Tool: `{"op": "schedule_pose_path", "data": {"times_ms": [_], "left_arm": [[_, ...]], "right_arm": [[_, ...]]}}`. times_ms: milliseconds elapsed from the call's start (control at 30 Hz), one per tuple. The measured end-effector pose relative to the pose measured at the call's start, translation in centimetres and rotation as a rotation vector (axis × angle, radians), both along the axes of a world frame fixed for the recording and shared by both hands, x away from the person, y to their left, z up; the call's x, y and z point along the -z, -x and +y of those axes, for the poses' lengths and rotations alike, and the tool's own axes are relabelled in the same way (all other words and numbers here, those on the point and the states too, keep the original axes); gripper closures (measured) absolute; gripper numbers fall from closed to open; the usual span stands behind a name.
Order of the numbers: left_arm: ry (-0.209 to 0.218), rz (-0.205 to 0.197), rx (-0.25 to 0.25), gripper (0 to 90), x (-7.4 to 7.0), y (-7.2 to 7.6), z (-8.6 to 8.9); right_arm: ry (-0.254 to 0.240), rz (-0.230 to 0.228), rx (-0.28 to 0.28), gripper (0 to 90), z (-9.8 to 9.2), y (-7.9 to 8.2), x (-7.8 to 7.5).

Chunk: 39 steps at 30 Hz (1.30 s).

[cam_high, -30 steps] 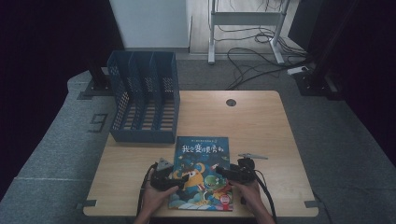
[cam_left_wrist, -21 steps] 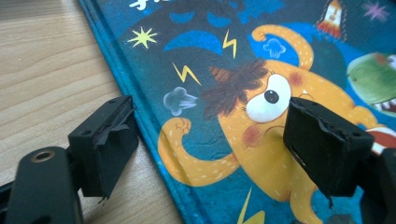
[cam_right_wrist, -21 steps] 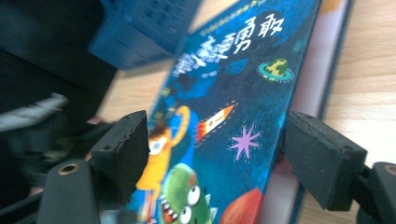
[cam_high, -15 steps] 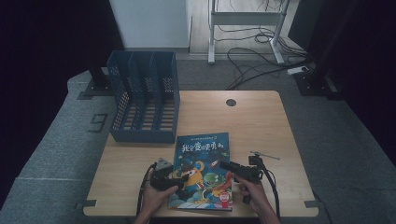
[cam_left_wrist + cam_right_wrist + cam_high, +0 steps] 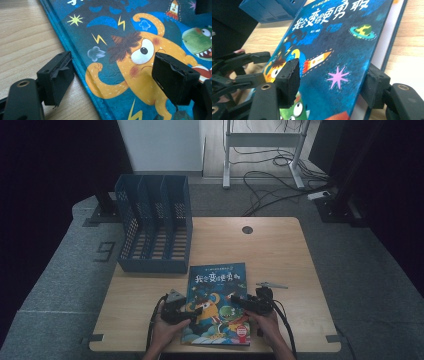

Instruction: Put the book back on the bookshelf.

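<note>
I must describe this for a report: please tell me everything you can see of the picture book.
The picture book is a thin hardcover with a dark blue cartoon cover: white title characters, an orange monster, a green dinosaur, a rocket. It lies near the table's front edge. Its cover is lifted at the right edge, showing white pages, between the right gripper's jaws.

Wooden worktop (image 5: 280, 255) with three things lying on it

A blue slotted file rack (image 5: 155, 225) stands at the far left corner, a picture book (image 5: 217, 305) lies near the front edge at the middle, and a small grey object (image 5: 271, 284), perhaps a pen, lies just right of the book.
</note>
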State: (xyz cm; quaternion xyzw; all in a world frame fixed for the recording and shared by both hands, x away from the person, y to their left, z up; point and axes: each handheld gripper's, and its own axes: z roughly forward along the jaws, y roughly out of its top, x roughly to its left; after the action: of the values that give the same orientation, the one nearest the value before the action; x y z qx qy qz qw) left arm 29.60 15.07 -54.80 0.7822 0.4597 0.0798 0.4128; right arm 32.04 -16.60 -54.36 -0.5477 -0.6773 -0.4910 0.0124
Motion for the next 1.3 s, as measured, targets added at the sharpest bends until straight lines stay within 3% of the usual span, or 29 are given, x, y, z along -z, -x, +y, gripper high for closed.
{"op": "schedule_pose_path", "data": {"times_ms": [300,567,700,1033,1300], "left_arm": [[-0.009,-0.006,0.01,18.0,0.0,0.0,0.0],[-0.01,-0.003,0.014,17.9,0.0,-0.1,0.1],[-0.001,0.0,0.015,17.9,0.0,-0.1,0.1],[-0.007,-0.005,0.019,17.8,0.0,0.0,0.1],[0.023,0.011,0.026,16.2,0.0,-0.2,0.3]], "right_arm": [[-0.022,0.003,0.015,41.3,-0.7,-0.8,0.1],[-0.025,0.001,-0.008,45.6,-0.5,-2.2,-0.3],[0.013,-0.013,-0.023,47.3,-0.1,-2.8,-0.5],[-0.012,-0.009,-0.048,51.0,-0.4,-3.6,0.0],[-0.115,0.003,-0.079,60.5,-0.9,-3.7,-0.1]]}}
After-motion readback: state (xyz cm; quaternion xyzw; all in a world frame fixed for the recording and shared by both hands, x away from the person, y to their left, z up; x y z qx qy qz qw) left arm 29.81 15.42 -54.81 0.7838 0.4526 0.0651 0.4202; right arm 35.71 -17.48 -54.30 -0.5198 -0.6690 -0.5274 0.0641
